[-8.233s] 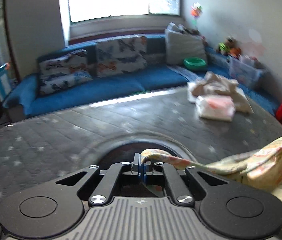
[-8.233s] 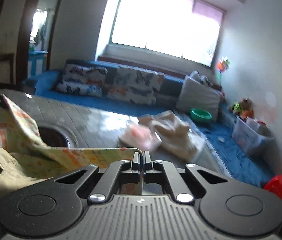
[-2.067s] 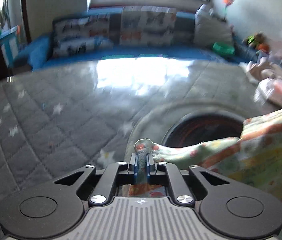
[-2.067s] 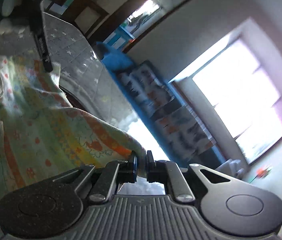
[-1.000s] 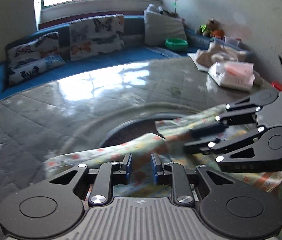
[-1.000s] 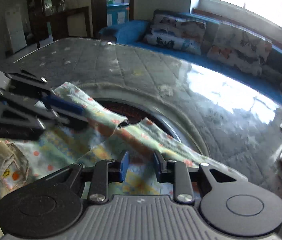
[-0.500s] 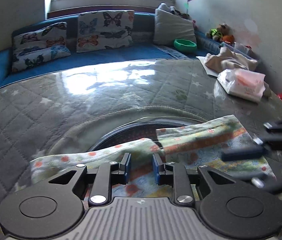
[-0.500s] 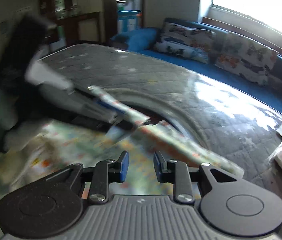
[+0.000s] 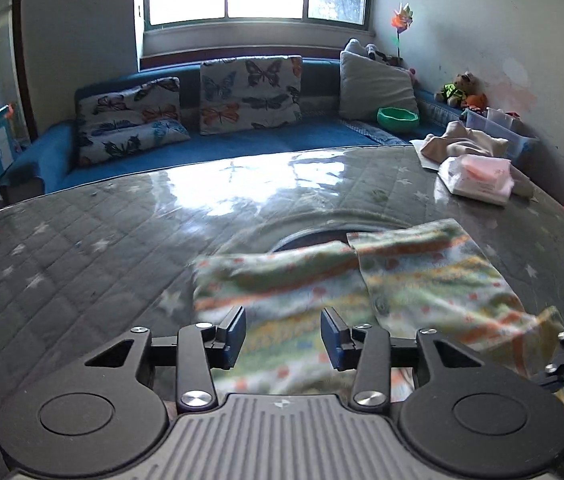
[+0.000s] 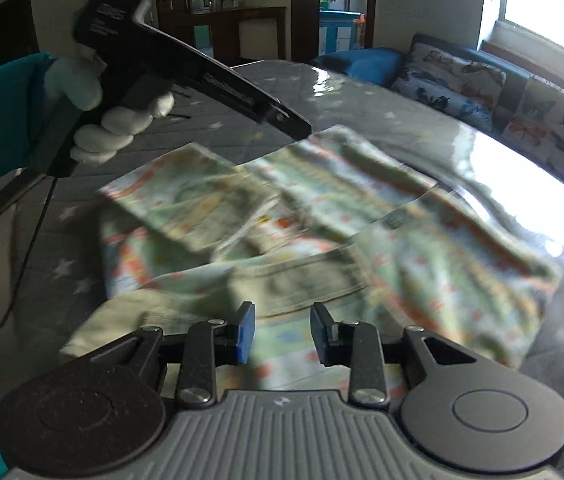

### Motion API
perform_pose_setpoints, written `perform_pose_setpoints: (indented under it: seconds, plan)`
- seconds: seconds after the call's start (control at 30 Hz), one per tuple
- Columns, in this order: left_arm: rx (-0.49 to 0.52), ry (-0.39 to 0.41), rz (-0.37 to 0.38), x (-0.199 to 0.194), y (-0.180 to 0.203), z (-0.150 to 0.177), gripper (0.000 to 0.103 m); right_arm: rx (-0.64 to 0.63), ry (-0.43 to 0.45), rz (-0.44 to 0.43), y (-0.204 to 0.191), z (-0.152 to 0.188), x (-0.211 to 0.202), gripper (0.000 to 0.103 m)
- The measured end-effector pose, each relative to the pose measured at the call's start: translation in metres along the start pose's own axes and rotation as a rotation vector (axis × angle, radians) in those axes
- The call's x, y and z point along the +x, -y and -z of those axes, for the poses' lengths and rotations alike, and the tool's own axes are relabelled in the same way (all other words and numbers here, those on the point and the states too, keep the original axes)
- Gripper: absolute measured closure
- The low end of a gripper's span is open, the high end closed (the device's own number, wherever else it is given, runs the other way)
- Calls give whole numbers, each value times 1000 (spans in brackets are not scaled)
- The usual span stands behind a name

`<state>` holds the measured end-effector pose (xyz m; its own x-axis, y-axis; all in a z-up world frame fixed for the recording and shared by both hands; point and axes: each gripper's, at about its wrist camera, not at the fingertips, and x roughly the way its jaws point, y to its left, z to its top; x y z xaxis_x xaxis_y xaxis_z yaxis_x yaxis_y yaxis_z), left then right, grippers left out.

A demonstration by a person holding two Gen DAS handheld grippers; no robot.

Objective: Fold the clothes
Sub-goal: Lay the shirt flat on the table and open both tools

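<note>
Lay spread flat on the grey quilted table [image 9: 82, 248]: a pastel patterned garment [image 9: 413, 280], its two upper flaps folded toward each other and meeting above a dark round opening [image 9: 313, 238] in the tabletop. Blurred in both views.

Seen from the left wrist only: a blue sofa [image 9: 242, 148] with butterfly cushions under a window, a green bowl [image 9: 397, 119] on it whose contents could not be told, a clear plastic bin [image 9: 501, 128] by the wall with contents too small to tell, and a pile of beige cloth [image 9: 461, 142] and a white-and-pink packet [image 9: 477, 178] at the table's far right corner.

Seen from the right wrist only: a white-gloved hand [image 10: 106, 120] with a teal sleeve, gripping the left tool's handle and angling it down over the garment's far edge.

Left claw [image 9: 282, 334] released, just been spreading, garment below but not pinched. Right claw [image 10: 282, 332] likewise released, just been opening slightly, hovering over the near edge.
</note>
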<state>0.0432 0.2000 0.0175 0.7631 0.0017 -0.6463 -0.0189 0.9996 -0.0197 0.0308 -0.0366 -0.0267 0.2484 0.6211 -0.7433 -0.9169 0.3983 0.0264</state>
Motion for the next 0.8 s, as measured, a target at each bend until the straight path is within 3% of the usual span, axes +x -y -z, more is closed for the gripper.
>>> perform_pose_setpoints:
  seconds: [0.17, 0.33, 0.53, 0.8]
  plan:
    - [4, 16, 9, -39, 11, 38, 58, -19, 33, 61, -26, 10, 6, 73]
    - [40, -9, 22, -53, 30, 76, 58, 7, 51, 111, -33, 12, 14, 74]
    - [87, -18, 18, -49, 45, 96, 58, 75, 83, 117, -34, 16, 8, 101]
    - [156, -25, -10, -28, 51, 100, 59, 160, 168, 215, -22, 26, -28, 102]
